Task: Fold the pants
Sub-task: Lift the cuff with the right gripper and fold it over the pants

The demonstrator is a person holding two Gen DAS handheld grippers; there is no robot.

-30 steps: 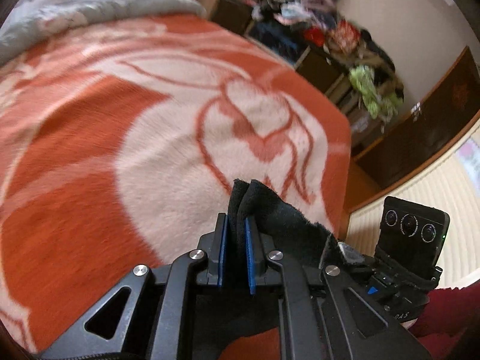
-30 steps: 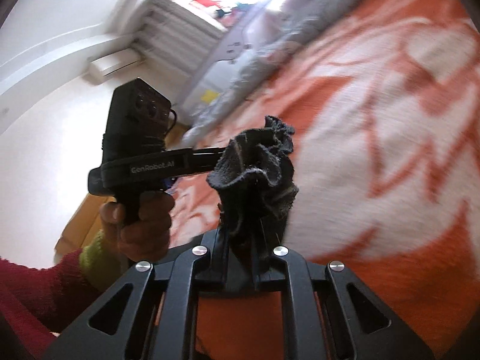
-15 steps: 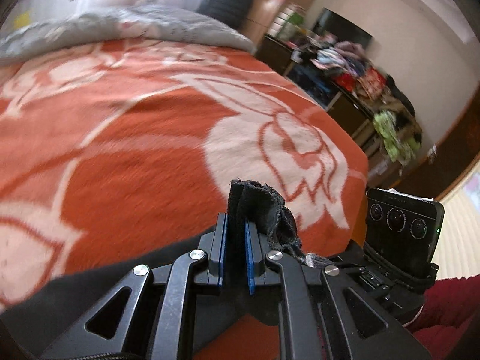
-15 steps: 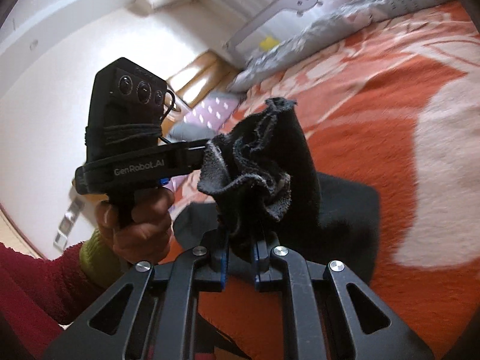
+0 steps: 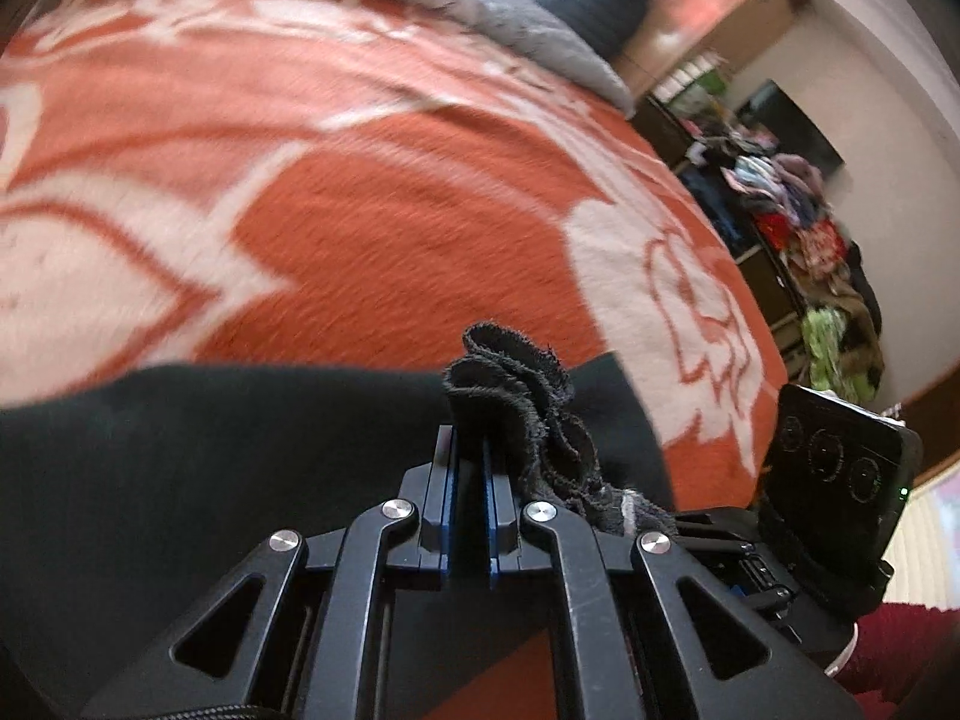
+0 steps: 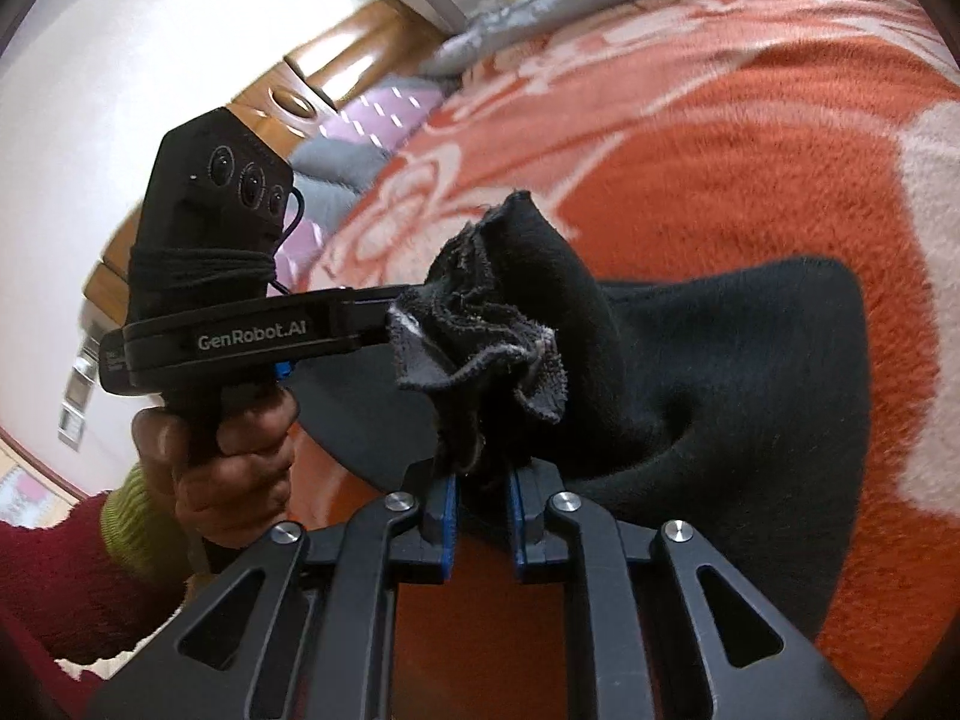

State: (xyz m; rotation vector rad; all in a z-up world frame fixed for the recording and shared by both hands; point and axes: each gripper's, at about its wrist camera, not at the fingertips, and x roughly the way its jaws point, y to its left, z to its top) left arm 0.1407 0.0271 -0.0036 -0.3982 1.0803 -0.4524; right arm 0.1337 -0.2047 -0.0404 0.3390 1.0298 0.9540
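Note:
The black pants [image 5: 252,450] lie partly spread on the orange and white blanket [image 5: 360,210]. My left gripper [image 5: 471,450] is shut on a bunched edge of the pants, which sticks up between its blue pads. My right gripper [image 6: 483,480] is shut on another bunched frayed edge of the pants [image 6: 720,360], the rest draping right over the bed. The left gripper also shows in the right wrist view [image 6: 240,336], held by a hand close beside the right one.
A grey duvet [image 5: 480,6] lies at the bed's far end. Shelves with piled clothes [image 5: 798,228] stand beyond the bed's right edge. A wooden cabinet [image 6: 360,54] and white wall stand to the left in the right wrist view.
Both grippers have lowered with the pants edges still clamped. The black cloth now spreads over the blanket, where a second ago only blanket showed.

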